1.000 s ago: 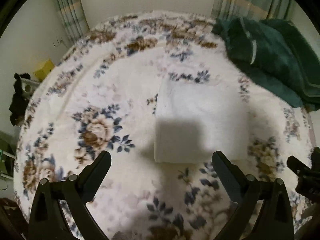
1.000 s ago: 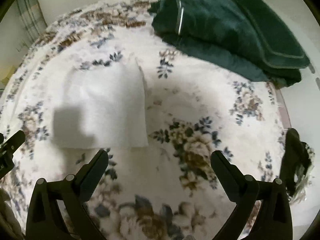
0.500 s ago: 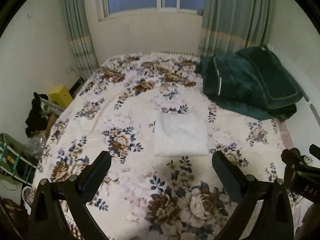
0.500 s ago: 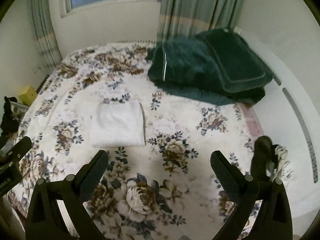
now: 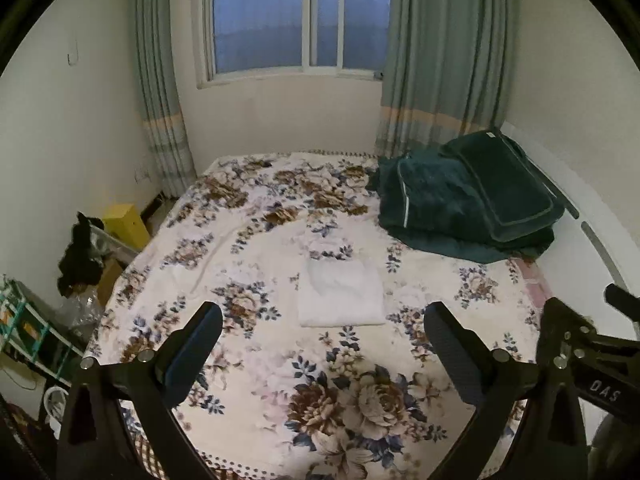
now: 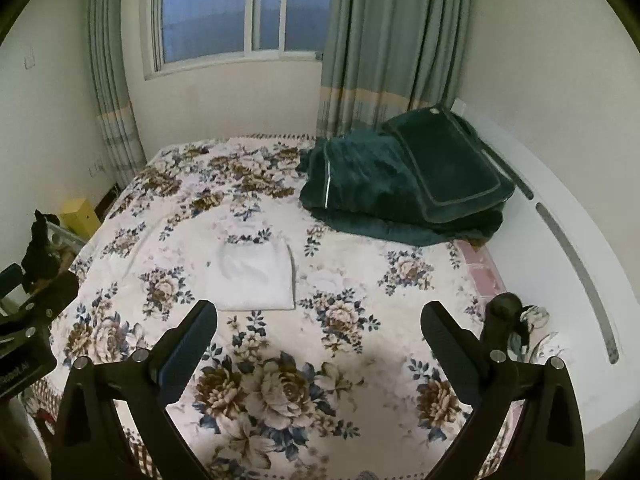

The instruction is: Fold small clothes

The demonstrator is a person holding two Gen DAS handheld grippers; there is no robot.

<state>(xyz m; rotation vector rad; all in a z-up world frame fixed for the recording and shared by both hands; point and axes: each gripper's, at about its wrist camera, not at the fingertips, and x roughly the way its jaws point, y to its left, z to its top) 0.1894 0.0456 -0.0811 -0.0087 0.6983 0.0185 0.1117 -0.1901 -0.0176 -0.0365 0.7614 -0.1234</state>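
Observation:
A white garment [image 5: 340,294] lies folded into a neat rectangle in the middle of the floral bedspread [image 5: 280,380]. It also shows in the right wrist view [image 6: 252,276]. My left gripper [image 5: 323,328] is open and empty, held high above the near end of the bed, well short of the garment. My right gripper [image 6: 319,326] is open and empty too, at about the same height and distance. The right gripper's body [image 5: 592,360] shows at the right edge of the left wrist view.
A dark green folded blanket and pillow [image 5: 468,196] lie at the bed's far right. A yellow box [image 5: 124,224], dark clothing [image 5: 80,256] and a rack [image 5: 28,332] stand left of the bed. Window and curtains are behind.
Both grippers have pulled back and up, away from the folded white garment. The view has widened from the bedspread alone to the whole room. Both stay open.

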